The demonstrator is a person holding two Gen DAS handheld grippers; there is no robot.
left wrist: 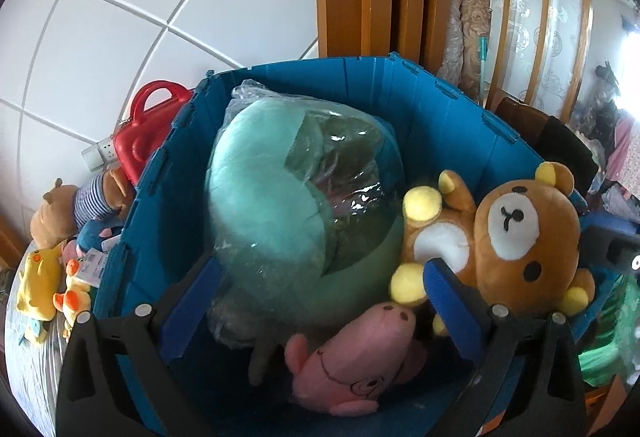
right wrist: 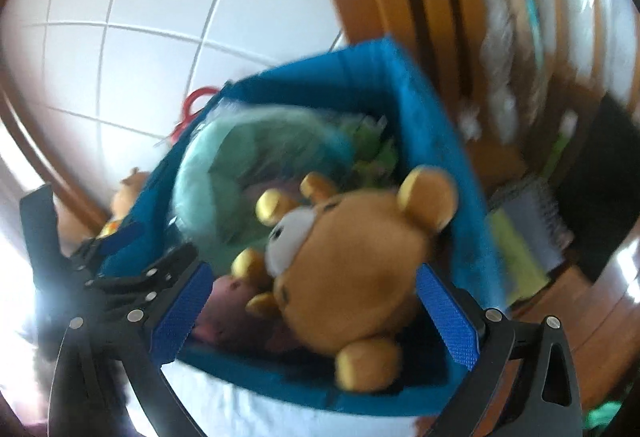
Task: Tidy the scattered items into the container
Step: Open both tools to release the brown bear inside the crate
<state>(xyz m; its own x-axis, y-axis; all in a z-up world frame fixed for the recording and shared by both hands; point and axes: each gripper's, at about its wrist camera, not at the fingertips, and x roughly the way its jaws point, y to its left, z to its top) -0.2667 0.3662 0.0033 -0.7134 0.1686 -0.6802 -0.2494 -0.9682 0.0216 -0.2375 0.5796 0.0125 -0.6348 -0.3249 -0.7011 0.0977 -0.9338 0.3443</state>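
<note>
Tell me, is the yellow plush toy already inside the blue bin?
No, the yellow plush toy lies outside the blue bin, on the surface by its left wall.

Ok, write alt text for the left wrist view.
An open hand-held gripper hovers over a blue bin holding a plastic-wrapped teal plush, a brown bear and a pink plush. More soft toys lie outside, left of it.

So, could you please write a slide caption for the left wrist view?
Open left gripper above blue bin holding wrapped green plush, brown bear, pink plush.
</note>
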